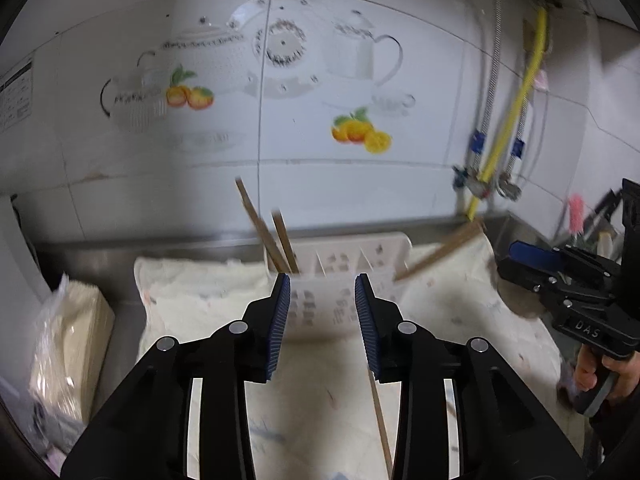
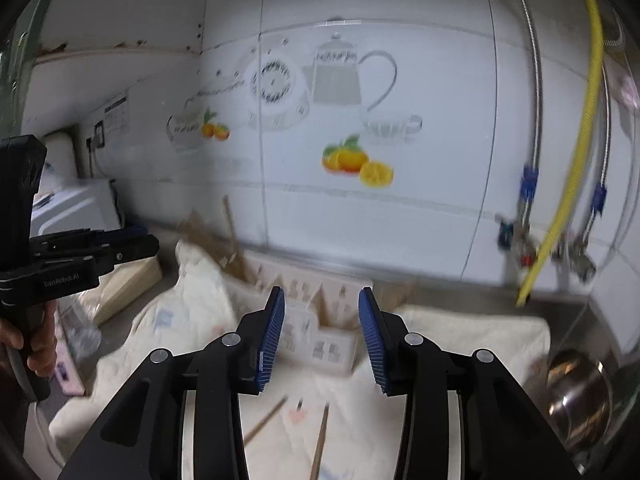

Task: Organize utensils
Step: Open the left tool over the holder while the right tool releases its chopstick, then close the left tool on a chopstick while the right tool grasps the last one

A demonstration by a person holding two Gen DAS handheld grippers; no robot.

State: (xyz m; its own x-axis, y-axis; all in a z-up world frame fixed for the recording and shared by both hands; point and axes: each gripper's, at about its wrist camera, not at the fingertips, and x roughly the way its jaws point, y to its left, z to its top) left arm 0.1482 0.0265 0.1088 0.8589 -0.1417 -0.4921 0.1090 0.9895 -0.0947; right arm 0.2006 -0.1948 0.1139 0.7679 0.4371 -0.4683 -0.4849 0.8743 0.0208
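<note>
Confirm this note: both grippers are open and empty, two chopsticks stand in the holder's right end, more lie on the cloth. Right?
One error: the two chopsticks stand in the holder's left end, as the left wrist view shows. The left gripper and right gripper are open and empty, and a chopstick lies on the cloth.

white tiled wall (image 1: 360, 200) with teapot-and-orange decals (image 2: 336, 80), yellow hose (image 1: 516, 108).

Motion blur smears the divided utensil holder (image 2: 320, 320) and the chopsticks (image 2: 230, 240) standing in it. A chopstick (image 1: 380, 420) on the cloth runs off the frame's bottom edge, its upper end hidden behind the left claw (image 1: 322, 316).
</note>
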